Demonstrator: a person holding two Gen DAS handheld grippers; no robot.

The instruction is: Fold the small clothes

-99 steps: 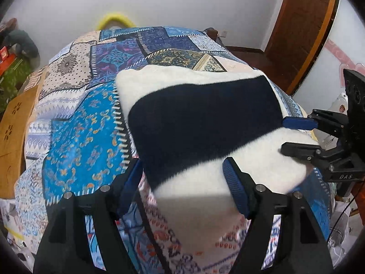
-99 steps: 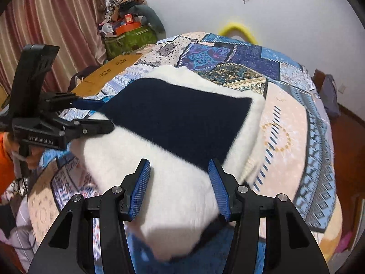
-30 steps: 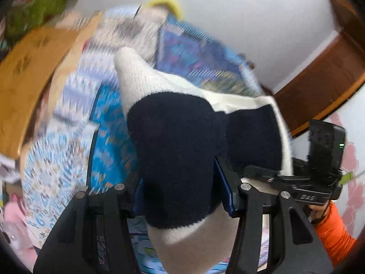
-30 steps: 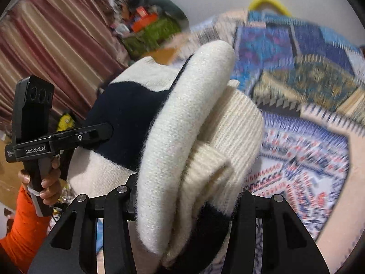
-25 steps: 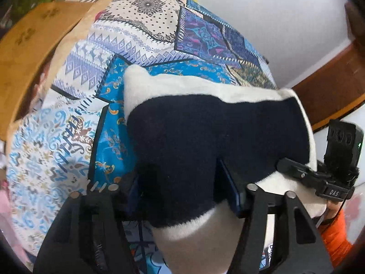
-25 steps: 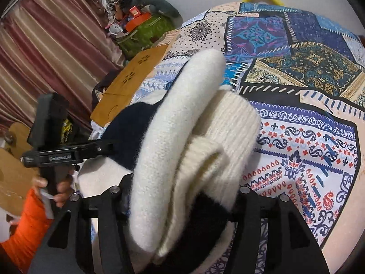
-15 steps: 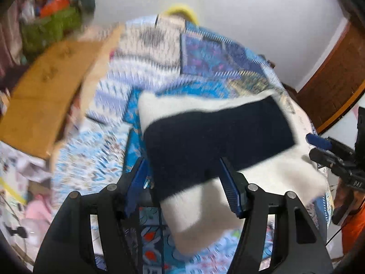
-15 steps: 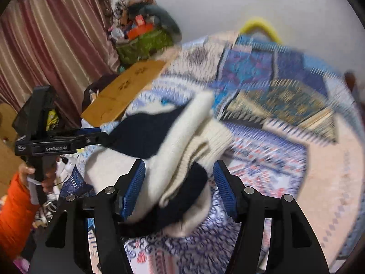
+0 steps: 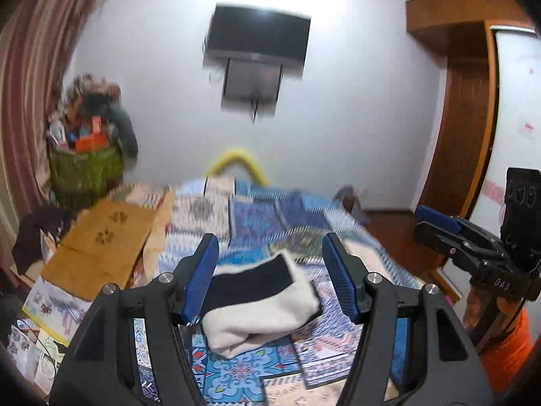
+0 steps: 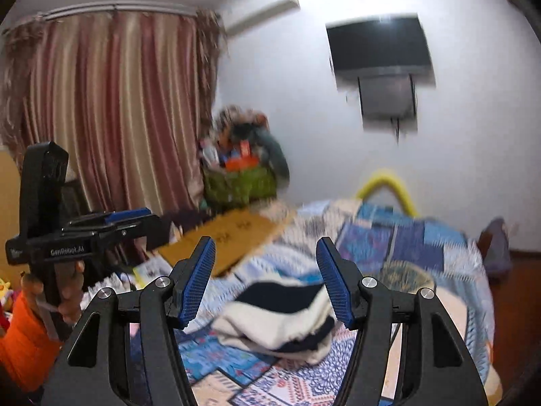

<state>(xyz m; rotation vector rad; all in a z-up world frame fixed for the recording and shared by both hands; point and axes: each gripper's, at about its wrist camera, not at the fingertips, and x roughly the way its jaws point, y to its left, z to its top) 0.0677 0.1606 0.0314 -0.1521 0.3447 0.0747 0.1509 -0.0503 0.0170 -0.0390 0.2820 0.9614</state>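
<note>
A cream and navy knitted garment (image 9: 258,304) lies folded in a thick bundle on the patterned bedspread (image 9: 250,223). It also shows in the right wrist view (image 10: 280,321). My left gripper (image 9: 272,277) is open and empty, raised above and behind the bundle. My right gripper (image 10: 267,280) is open and empty, also lifted clear of it. The right gripper shows at the right edge of the left wrist view (image 9: 439,223), and the left gripper at the left of the right wrist view (image 10: 128,218).
A wooden board (image 9: 101,237) lies at the bed's left side. A green basket of clutter (image 9: 84,165) stands by the striped curtain (image 10: 111,111). A wall TV (image 9: 258,44) hangs ahead. A wooden door (image 9: 453,128) is at the right.
Both grippers let go of the folded garment, opened, and pulled up and back from the bed. The bundle now rests on the bedspread on its own.
</note>
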